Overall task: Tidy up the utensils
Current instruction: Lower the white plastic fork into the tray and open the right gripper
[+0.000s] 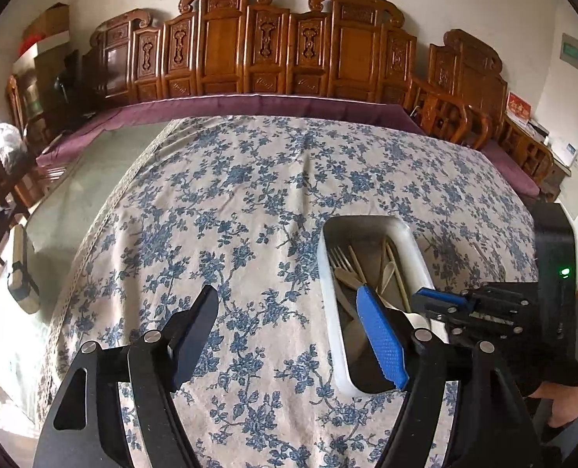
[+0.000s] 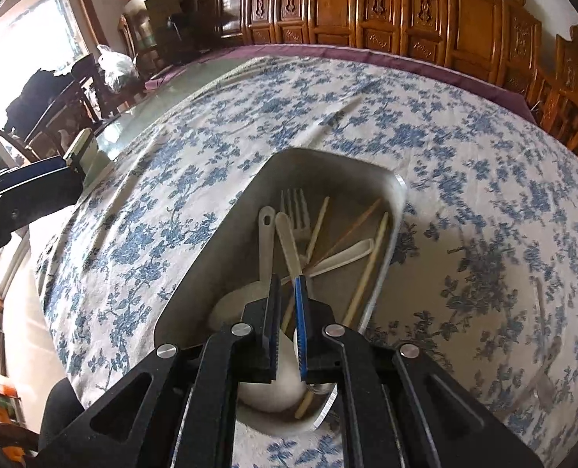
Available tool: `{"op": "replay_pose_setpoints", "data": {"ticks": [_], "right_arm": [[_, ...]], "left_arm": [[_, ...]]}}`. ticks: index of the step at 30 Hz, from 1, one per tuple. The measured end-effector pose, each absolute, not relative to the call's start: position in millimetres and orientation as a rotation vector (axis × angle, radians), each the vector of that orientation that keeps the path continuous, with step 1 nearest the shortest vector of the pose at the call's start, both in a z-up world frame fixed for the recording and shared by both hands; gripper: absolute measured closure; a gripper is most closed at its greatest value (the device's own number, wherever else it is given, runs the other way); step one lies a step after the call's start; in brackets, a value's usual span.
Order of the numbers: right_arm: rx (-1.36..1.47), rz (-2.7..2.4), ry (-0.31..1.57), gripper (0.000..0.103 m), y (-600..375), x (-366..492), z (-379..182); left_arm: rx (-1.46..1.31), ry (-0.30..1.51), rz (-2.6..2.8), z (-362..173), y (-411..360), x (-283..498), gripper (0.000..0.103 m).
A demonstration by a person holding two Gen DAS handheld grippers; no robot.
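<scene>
While the right gripper [image 2: 287,304] pinches a cream plastic knife [image 2: 289,243] over the full white rectangular tray [image 2: 218,234], the left gripper [image 1: 289,335] hangs wide; sorting looks nearly finished.

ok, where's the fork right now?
The fork lies in the white tray on the floral tablecloth, tines toward the far end, in the right wrist view just ahead of the right gripper, beside the chopsticks.
</scene>
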State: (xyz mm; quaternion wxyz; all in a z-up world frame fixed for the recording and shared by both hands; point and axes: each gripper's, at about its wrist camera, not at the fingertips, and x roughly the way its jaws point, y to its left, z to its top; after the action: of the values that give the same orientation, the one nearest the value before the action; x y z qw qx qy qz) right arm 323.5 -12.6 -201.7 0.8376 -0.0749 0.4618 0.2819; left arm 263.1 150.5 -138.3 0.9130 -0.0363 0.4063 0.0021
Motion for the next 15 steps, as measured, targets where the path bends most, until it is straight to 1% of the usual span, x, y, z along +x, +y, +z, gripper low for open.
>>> {"op": "replay_pose_setpoints", "data": {"ticks": [3, 5, 6, 7, 11, 15], "right_arm": [[-0.139, 0.6, 0.945, 0.094, -29, 317, -188], [-0.146, 0.595, 0.909, 0.091, -43, 309, -176], [-0.146, 0.594, 0.899, 0.082, -48, 307, -173], [-0.144, 0.588, 0.884, 0.076, -58, 303, -168], [-0.124, 0.561, 0.872, 0.075, -98, 295, -160], [-0.168, 0.492, 0.89, 0.075, -147, 291, -168]], "left_arm": [[-0.062, 0.828, -0.014, -135, 141, 261, 0.032], [-0.057, 0.823, -0.025, -132, 136, 259, 0.032], [-0.056, 0.821, -0.033, -131, 132, 258, 0.031], [-0.053, 0.818, -0.04, -131, 128, 257, 0.031], [-0.03, 0.813, -0.081, -130, 105, 253, 0.031], [-0.007, 0.836, -0.138, -138, 76, 254, 0.031]]}}
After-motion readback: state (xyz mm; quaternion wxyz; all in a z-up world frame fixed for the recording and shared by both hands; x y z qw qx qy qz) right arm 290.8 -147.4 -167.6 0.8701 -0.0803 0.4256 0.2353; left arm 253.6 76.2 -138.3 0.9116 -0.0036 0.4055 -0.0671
